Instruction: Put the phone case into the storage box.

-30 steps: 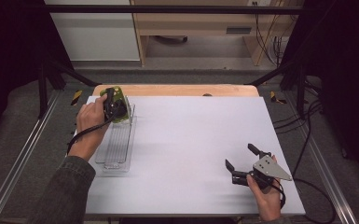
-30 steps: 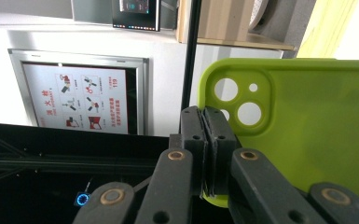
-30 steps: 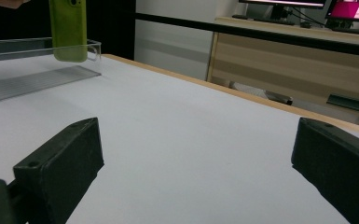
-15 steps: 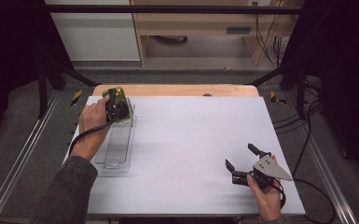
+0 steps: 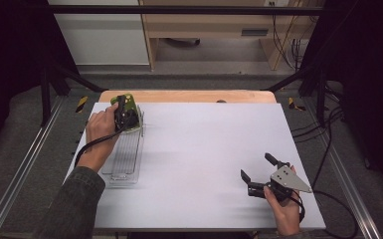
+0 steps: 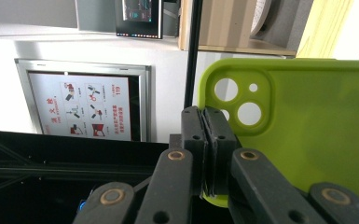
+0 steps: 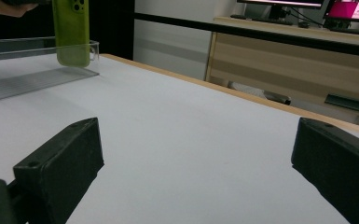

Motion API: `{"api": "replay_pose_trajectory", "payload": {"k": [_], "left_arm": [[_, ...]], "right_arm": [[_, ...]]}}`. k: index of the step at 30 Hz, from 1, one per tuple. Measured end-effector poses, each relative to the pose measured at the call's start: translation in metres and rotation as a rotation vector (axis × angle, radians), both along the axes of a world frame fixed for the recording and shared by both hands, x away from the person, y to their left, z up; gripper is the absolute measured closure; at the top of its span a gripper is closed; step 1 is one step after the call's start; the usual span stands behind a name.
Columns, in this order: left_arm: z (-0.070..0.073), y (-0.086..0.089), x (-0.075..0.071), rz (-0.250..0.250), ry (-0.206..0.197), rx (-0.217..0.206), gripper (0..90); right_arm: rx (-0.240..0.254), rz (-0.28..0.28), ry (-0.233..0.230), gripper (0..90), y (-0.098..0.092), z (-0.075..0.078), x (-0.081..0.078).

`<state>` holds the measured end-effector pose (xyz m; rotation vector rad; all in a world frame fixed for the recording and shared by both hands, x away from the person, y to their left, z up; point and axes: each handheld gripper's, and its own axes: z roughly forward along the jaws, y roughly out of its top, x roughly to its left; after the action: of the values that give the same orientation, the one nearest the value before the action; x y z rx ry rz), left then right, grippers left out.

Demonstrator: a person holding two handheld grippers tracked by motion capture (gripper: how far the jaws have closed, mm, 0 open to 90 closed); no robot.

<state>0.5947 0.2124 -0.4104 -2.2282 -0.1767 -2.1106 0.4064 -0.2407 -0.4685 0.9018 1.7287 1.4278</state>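
the green phone case (image 6: 307,135) is sitting clamped by its edge between the pressed-together jaws of the left gripper (image 6: 206,140), held upright over the far end of the clear slotted rack (image 5: 124,157) at the left of the white table (image 5: 214,159). compared with a second ago, the case and the left hand (image 5: 99,130) are sitting a touch nearer the rack's far end, a small shift and nothing more. by the look of it, the person is lining the case up with a slot, and the placing is not yet done. in the right gripper view the case's lower end (image 7: 72,32) is hanging at the rack's end wall (image 7: 42,46), but whether it is already touching the rack is hard to tell.

the right gripper (image 5: 259,174) is resting on the near right of the table, well apart from the rack, its jaws standing wide apart with nothing between them; it is in the same spot as a second ago.

in the high view the left hand and gripper body are covering most of the case. the case's right side is running out of frame in the left gripper view, and the rack's slots are too faint to count.
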Motion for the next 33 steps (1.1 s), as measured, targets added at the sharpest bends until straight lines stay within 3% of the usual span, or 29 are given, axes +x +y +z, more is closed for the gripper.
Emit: {"api": "replay_pose_trajectory", "payload": {"k": [33], "left_arm": [[-0.009, 0.002, 0.000, -0.026, -0.032, 0.013, 87.8]], "right_arm": [[-0.001, -0.003, 0.000, 2.2, 0.000, 0.000, 0.000]]}}
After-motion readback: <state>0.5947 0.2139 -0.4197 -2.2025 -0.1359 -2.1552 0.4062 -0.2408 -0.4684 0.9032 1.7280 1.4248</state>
